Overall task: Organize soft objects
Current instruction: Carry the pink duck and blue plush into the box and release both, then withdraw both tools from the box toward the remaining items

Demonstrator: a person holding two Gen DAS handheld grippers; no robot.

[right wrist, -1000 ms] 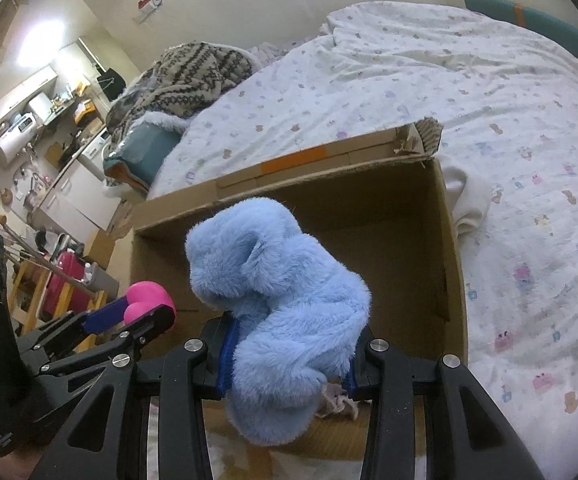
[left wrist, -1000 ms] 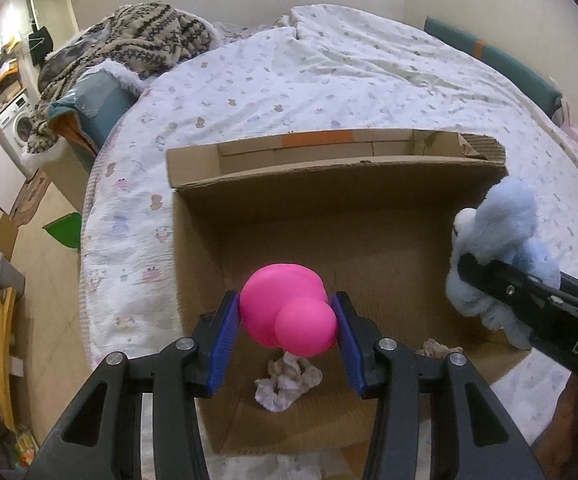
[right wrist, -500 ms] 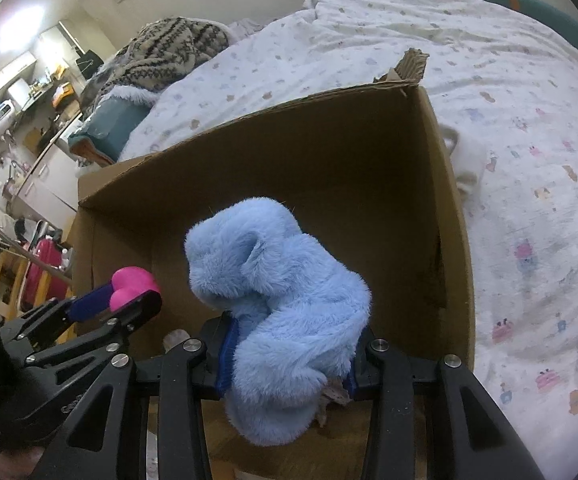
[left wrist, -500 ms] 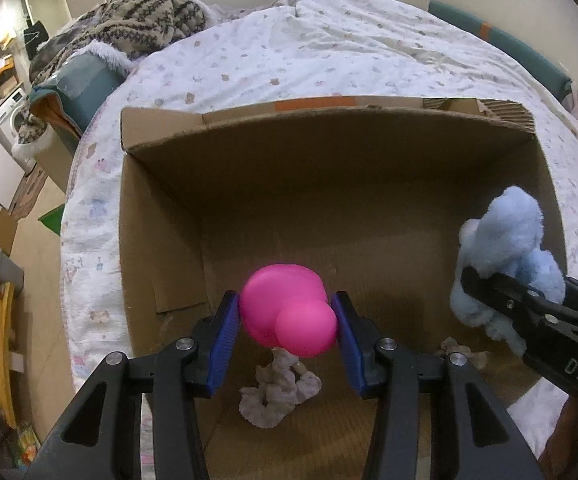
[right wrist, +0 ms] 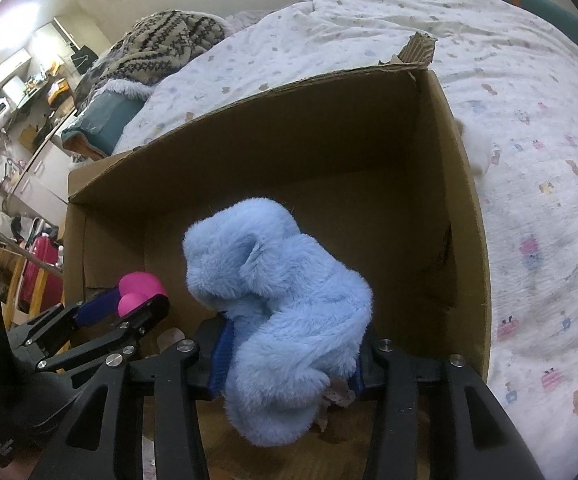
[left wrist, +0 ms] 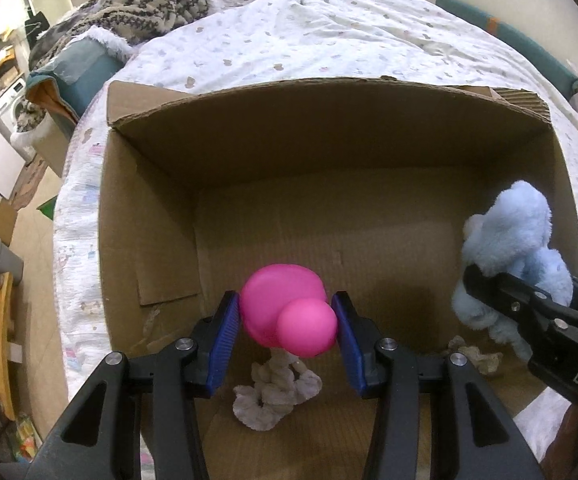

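Two sets of tongs hang over an open cardboard box (left wrist: 149, 240) set on a bed (left wrist: 329, 40), each carrying a soft thing to be dropped inside. The left tongs (left wrist: 287, 330) pinch a pink squishy toy (left wrist: 285, 312) between their blue pads, part-spread around its bulk, directly above a grey scrunchie (left wrist: 273, 396) lying on the box floor. The right tongs (right wrist: 291, 360) have a fluffy blue plush (right wrist: 281, 312) between their pads and their jaws are opening; the fur hides the pads, so whether they yet press on it cannot be told for sure, though the plush has not dropped. A second pale scrunchie (left wrist: 475, 356) lies just beneath those tongs. To do the drop well, each load should probably be let go low and well inside the walls, in a bare patch of the floor beyond the tongs, so that neither bounces out nor lands on the rim; the springy pink toy looks the likelier to roll.
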